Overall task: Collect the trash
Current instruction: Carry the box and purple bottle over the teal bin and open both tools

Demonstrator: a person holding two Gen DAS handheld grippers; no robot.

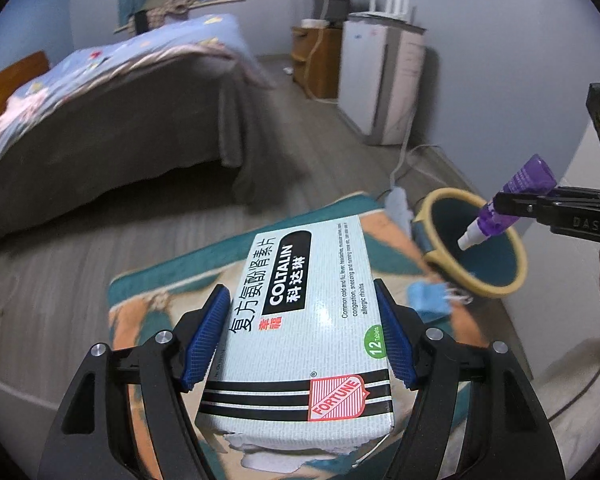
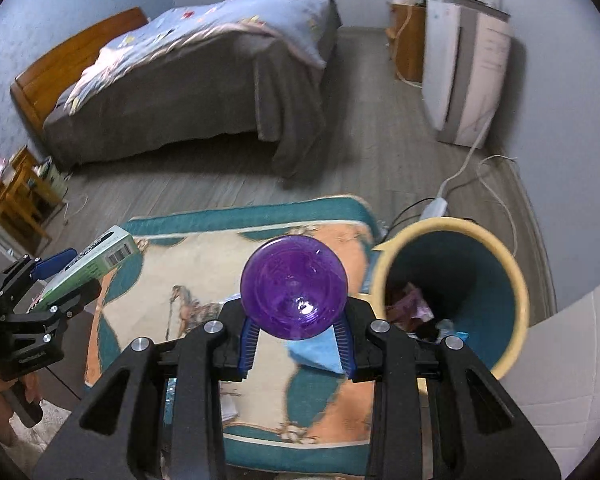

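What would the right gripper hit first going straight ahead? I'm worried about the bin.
Probably the rug. The right gripper, holding the tube, points left of the bin; depth is unclear.

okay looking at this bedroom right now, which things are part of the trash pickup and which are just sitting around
Part of the job:
- Coltalin medicine box, clamped in left gripper
- purple tube, clamped in right gripper
- trash bin
- blue scrap on the rug, probably

Just lying about:
- bed
- rug
- white appliance
- power strip
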